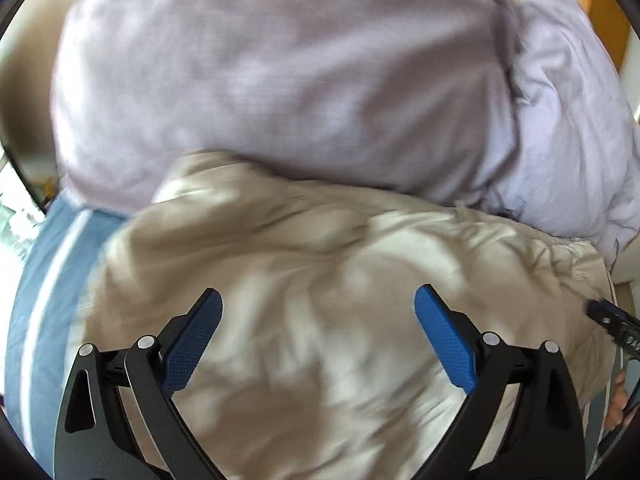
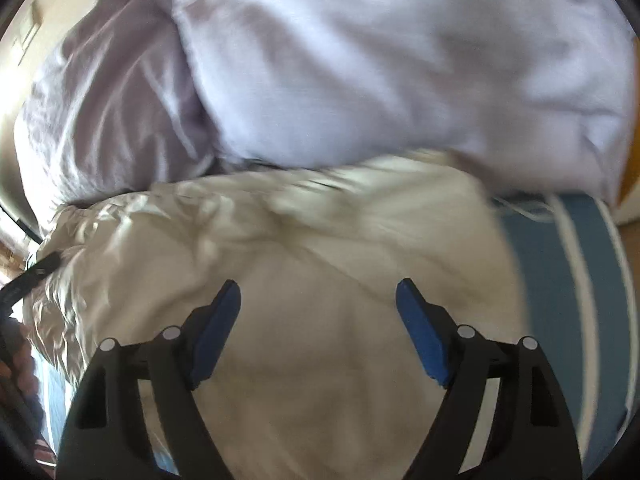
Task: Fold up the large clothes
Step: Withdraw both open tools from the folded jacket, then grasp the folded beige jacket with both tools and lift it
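A large cream, shiny, crumpled garment [image 1: 320,264] lies spread on the bed and fills the lower half of both views; it also shows in the right wrist view [image 2: 304,248]. My left gripper [image 1: 318,300] is open and empty, just above the garment's middle. My right gripper [image 2: 318,292] is open and empty, over a smoother part of the garment. The tip of the right gripper [image 1: 612,320] shows at the left view's right edge. The tip of the left gripper [image 2: 36,272] shows at the right view's left edge. Both views are motion-blurred.
Two pale lilac pillows lie behind the garment, a greyer one [image 1: 260,80] and a whiter one [image 1: 572,120]; both show in the right wrist view [image 2: 112,120], [image 2: 400,60]. A blue bedsheet with white stripes [image 1: 52,280] lies under everything [image 2: 568,280].
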Demonstrator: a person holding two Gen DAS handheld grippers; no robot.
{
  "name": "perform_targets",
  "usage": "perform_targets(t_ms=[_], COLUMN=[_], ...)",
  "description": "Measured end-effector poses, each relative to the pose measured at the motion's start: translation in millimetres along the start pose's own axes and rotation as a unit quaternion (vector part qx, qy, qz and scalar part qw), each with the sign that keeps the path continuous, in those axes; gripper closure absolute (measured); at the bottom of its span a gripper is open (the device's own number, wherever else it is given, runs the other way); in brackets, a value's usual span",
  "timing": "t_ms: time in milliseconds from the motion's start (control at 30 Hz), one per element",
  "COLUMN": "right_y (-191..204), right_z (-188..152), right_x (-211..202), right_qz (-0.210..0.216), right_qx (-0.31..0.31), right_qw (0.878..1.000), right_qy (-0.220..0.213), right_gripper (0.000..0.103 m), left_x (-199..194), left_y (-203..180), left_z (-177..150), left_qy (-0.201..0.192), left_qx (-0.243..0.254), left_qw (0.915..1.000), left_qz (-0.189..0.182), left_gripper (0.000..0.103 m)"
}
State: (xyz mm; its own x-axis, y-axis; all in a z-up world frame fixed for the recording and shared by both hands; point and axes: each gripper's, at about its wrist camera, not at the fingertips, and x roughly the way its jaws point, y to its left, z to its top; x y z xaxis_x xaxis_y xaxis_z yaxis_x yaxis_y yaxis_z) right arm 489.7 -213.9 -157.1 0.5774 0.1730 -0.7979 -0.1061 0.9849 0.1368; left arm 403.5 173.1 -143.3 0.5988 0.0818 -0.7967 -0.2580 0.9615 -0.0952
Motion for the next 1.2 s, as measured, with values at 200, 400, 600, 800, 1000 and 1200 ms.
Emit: perform_targets(t_ms=[200, 400, 600, 800, 1000, 1200], right_y=[-54, -98, -115, -121, -119, -112], right_z=[-26, -43, -61, -72, -82, -85], right_x=[-16, -19, -4, 12, 18, 5], right_qz=[-0.024, -0.02, 0.044, 0.094, 0.146, 0.153], right_qx=[0.045, 0.112, 0.17, 0.212, 0.249, 0.248], right_qw=[0.998, 0.992, 0.98, 0.967, 0.953, 0.954], right_qy=[0.026, 0.058, 0.089, 0.107, 0.093, 0.07], right_gripper=[0.021, 0.02, 0.02, 0.02, 0.053, 0.078], left_x=[-16, -24, -13, 9, 12, -2], left_y=[72, 102, 121, 146, 148, 146], left_z=[-12, -34, -57, -67, -71, -72], left_qy=[0.012, 0.04, 0.084, 0.099, 0.082, 0.054], left_qx=[-0.043, -0.073, -0.1, -0.189, -0.211, -0.217], left_qw=[0.9976, 0.9949, 0.9911, 0.9767, 0.9732, 0.9737], left_qz=[0.054, 0.057, 0.028, -0.018, -0.039, -0.04], left_gripper=[0.005, 0.005, 0.005, 0.005, 0.032, 0.066])
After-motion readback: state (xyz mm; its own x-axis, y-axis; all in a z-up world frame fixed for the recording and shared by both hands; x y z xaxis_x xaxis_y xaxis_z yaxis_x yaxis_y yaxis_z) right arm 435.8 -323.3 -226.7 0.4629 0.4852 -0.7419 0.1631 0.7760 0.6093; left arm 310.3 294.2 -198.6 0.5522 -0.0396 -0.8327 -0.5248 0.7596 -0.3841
